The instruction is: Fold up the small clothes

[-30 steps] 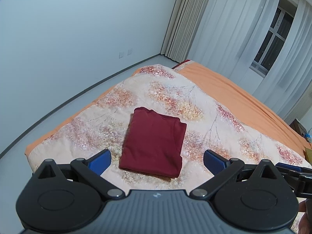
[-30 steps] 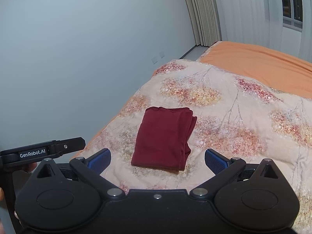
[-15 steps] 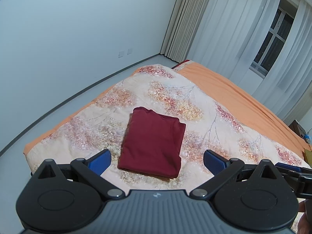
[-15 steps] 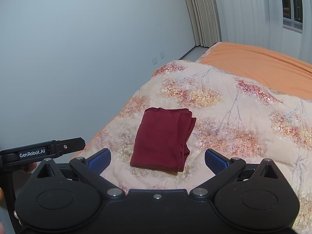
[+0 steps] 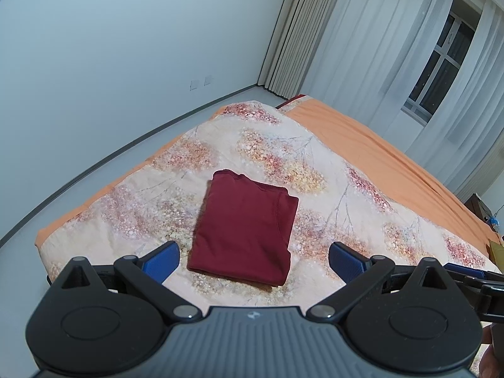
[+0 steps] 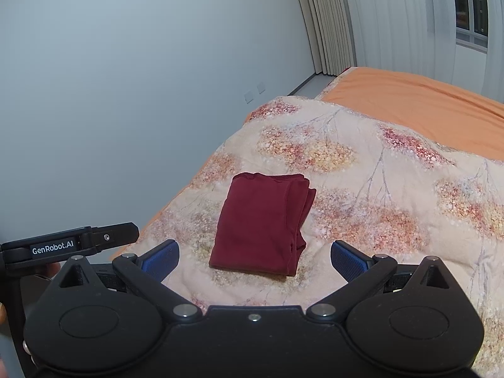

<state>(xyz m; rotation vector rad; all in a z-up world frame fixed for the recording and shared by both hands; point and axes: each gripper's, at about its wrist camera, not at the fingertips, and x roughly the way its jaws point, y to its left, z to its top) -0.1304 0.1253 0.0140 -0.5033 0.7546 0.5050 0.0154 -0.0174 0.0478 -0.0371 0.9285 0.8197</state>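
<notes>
A dark red garment point(image 5: 244, 230) lies folded into a neat rectangle on the floral quilt point(image 5: 271, 154); it also shows in the right wrist view point(image 6: 263, 223), its layered edges on the right side. My left gripper point(image 5: 253, 261) is open and empty, held above the quilt just short of the garment's near edge. My right gripper point(image 6: 255, 261) is open and empty too, held the same way and apart from the cloth. The left gripper's body point(image 6: 69, 245) shows at the left of the right wrist view.
The floral quilt covers the near end of a bed with an orange sheet point(image 5: 378, 157). The bed's left edge drops to a grey floor point(image 5: 94, 176) by a pale wall. White curtains point(image 5: 393, 47) and a window stand behind the bed.
Both grippers have drifted back slightly, so the folded garment sits a little lower in both views. The garment has not moved and both grippers stay open.
</notes>
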